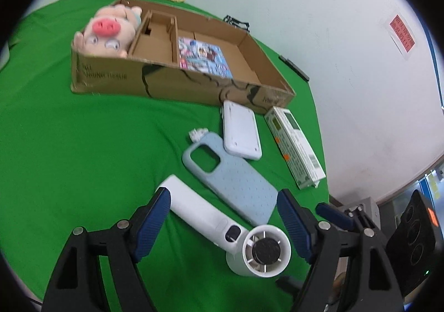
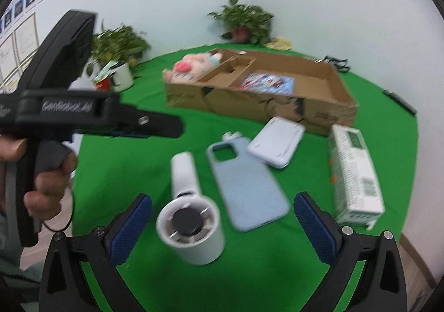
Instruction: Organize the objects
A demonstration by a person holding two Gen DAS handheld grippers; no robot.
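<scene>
Cardboard box (image 1: 177, 81): far ahead of both hand-held grippers; stiff, stays on the table (image 1: 83, 145).
Carton (image 2: 355, 173): right of the right hand-held gripper (image 2: 222, 226); probably light, crushable; grip its long sides.
Phone case (image 1: 233, 176): just ahead; likely soft, flexible; pinch an edge.
Fan (image 1: 222, 223): between the spread, empty jaws of the left hand-held gripper (image 1: 222, 226); rigid, smooth; clamp the handle.
Right hand-held gripper: jaws apart, empty.

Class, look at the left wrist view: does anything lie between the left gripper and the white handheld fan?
Nothing visible does. The left gripper is open, and the handheld fan lies on the green cloth between its fingers. The phone case lies just beyond.
</scene>
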